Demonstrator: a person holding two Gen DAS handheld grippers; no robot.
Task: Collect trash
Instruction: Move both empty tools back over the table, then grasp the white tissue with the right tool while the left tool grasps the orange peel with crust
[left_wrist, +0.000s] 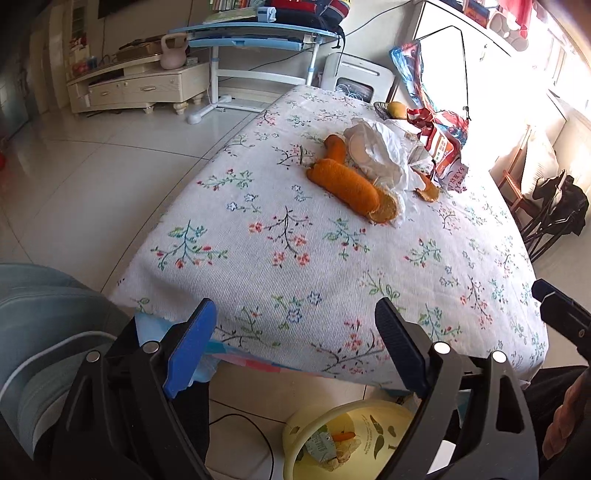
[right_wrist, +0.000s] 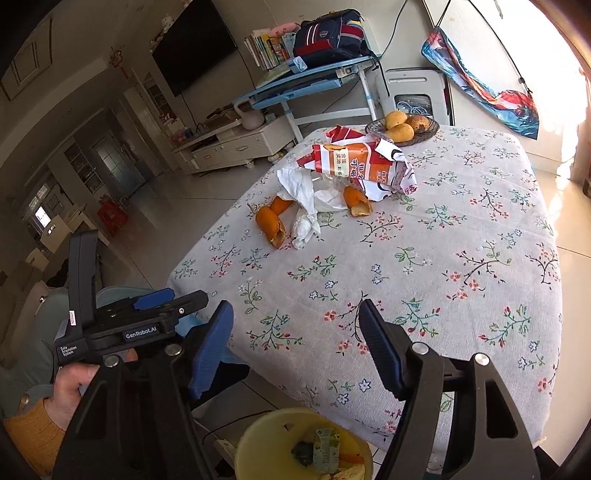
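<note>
While the left gripper (left_wrist: 295, 343) hovers at the near tabletop (left_wrist: 280, 258) edge, jaws wide, empty, orange peels (left_wrist: 345, 184) and crumpled tissue (left_wrist: 384, 155) lie toward the far right corner. Right wrist view: right gripper (right_wrist: 295, 347) jaws wide, empty; yellow bin (right_wrist: 266, 439) below near edge, snack bag (right_wrist: 358, 166) beside fruit bowl (right_wrist: 406, 127).

You face square table under white floral-print tablecloth (right_wrist: 443, 236). Glossy pale tiled floor (left_wrist: 92, 177) around it. Beyond table, light-blue adjustable study desk (right_wrist: 306, 83) with row of books (right_wrist: 267, 46) and dark-blue striped backpack (right_wrist: 328, 33) on top. Left of desk, cream low TV cabinet (left_wrist: 140, 86) carrying pink kettlebell (left_wrist: 173, 51); black flat-screen television (right_wrist: 194, 44) on wall above. Strong sunlight floods from your right; left side dim.
</note>
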